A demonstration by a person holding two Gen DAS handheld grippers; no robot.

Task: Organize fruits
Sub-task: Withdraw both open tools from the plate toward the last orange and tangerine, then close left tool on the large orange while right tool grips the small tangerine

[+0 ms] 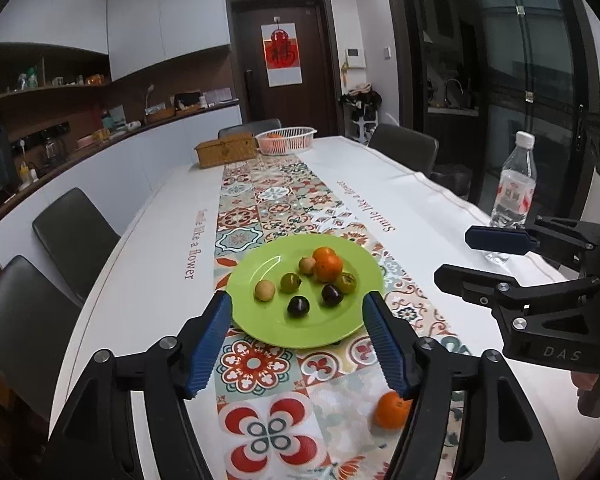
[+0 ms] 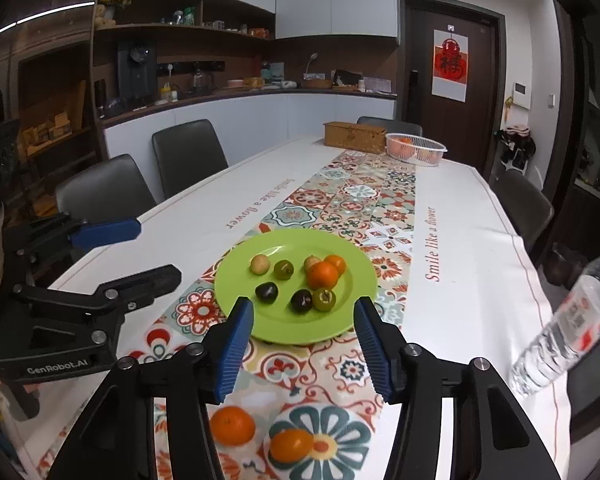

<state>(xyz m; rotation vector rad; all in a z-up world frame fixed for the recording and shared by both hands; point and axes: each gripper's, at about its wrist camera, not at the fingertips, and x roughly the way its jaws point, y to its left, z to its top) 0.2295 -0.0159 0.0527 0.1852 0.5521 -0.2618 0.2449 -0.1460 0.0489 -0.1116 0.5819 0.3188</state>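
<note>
A green plate (image 1: 268, 320) (image 2: 340, 320) lies on the patterned table runner. It holds two oranges (image 1: 327, 267) (image 2: 323, 274), two dark plums (image 1: 298, 305) (image 2: 266, 291), two green fruits (image 1: 290, 282) (image 2: 324, 299) and two pale round fruits (image 1: 265, 290) (image 2: 259, 265). Two loose oranges (image 2: 233, 425) (image 2: 291, 445) lie on the runner near me; one shows in the left wrist view (image 1: 391, 409). My left gripper (image 1: 298, 344) (image 2: 156, 252) is open and empty before the plate. My right gripper (image 2: 303, 350) (image 1: 452, 256) is open and empty, also facing the plate.
A clear water bottle (image 1: 514, 196) (image 2: 564, 336) stands at the right table edge. A wicker box (image 1: 226, 152) (image 2: 354, 136) and a white basket (image 1: 286, 140) (image 2: 416, 148) with fruit sit at the far end. Dark chairs line both sides.
</note>
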